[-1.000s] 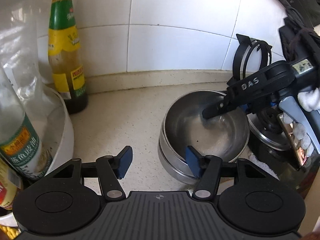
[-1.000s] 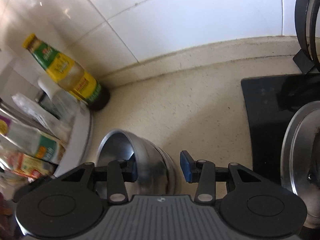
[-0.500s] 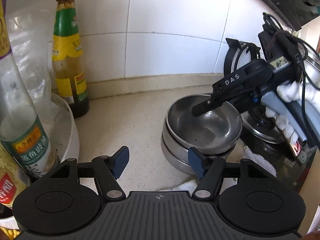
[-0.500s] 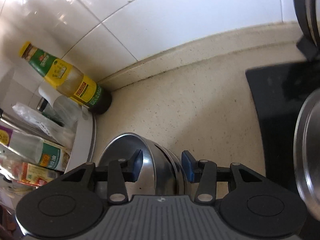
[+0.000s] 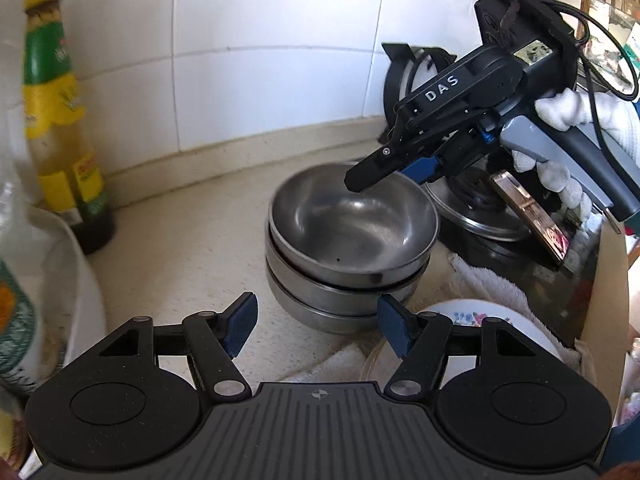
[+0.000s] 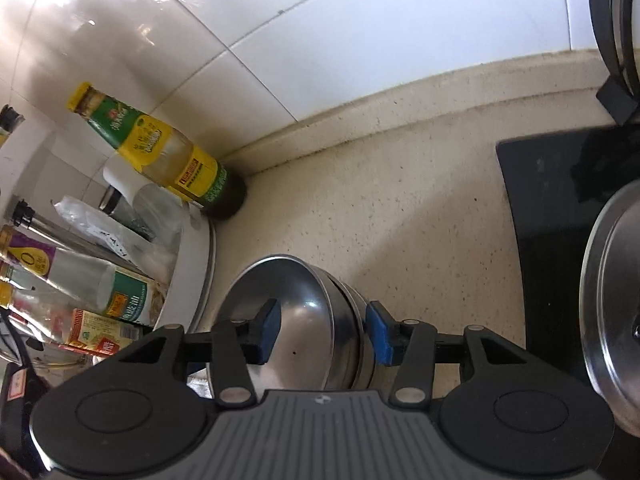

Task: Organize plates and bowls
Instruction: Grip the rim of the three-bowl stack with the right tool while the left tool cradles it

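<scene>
bowl stack [image 5: 352,248]: mid-counter, near back wall | right gripper [image 6: 322,328]: nearer, jaws opening astride top bowl's far rim, pads clear | left gripper [image 5: 318,326]: open, empty, short of stack's near side

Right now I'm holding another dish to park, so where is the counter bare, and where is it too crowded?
Bare speckled beige counter lies between the stacked steel bowls, the tiled wall, the yellow-labelled sauce bottle and the black cooktop. Crowded: the white tub of bottles, and around the floral plate on the white towel.
</scene>
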Action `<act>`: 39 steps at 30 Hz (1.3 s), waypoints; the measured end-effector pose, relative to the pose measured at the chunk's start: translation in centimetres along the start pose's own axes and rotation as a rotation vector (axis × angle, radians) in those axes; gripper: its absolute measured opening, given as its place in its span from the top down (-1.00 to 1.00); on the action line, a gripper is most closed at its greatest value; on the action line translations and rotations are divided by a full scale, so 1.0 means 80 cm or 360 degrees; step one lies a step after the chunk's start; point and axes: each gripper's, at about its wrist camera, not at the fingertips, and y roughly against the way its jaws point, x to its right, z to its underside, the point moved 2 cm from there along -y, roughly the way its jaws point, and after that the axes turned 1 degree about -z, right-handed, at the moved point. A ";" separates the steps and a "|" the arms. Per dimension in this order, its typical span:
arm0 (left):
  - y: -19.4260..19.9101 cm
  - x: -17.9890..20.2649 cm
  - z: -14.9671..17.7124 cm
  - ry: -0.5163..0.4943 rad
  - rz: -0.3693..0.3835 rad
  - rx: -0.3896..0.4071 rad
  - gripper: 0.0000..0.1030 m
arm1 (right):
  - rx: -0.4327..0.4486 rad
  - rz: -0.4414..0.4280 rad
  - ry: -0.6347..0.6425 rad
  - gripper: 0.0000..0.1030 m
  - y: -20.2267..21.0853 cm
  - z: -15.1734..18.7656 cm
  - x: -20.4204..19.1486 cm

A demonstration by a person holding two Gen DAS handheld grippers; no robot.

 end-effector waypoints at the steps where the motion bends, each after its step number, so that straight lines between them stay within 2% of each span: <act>1: -0.005 -0.001 0.000 0.0007 0.0027 -0.0016 -0.42 | -0.0015 -0.0005 0.0003 -0.34 -0.001 0.001 0.001; 5: -0.022 -0.006 0.001 0.0001 0.0107 -0.0060 -0.54 | -0.0068 0.0022 0.0012 -0.45 -0.013 0.001 0.000; 9: -0.048 -0.003 -0.001 -0.0017 0.0208 -0.0118 -0.63 | -0.0142 0.0070 -0.0013 -0.46 -0.028 -0.004 0.003; 12: -0.063 0.002 -0.010 -0.0063 0.0180 -0.0106 -0.72 | -0.0139 0.0110 -0.0021 -0.50 -0.035 -0.015 0.008; 15: -0.079 -0.003 -0.023 -0.0042 0.0177 -0.0091 -0.74 | -0.0129 0.0132 -0.0045 -0.50 -0.042 -0.031 0.018; 16: -0.083 -0.003 -0.027 -0.0046 0.0164 -0.0082 -0.75 | -0.0176 0.0128 -0.0068 -0.50 -0.043 -0.036 0.022; 18: -0.089 -0.002 -0.032 -0.0083 0.0130 -0.0070 -0.77 | -0.0180 0.0106 -0.0102 -0.50 -0.044 -0.045 0.028; 24: -0.113 0.003 -0.046 -0.0138 0.0103 -0.0080 -1.00 | -0.0267 0.0088 0.0002 -0.57 -0.059 -0.058 0.029; 29: -0.124 0.013 -0.053 -0.0210 0.0046 -0.0051 -1.00 | -0.0286 0.0058 0.0019 -0.63 -0.072 -0.056 0.040; 39: -0.133 0.015 -0.063 -0.0195 -0.0062 -0.0034 -1.00 | -0.0268 0.0035 0.0017 -0.63 -0.075 -0.066 0.044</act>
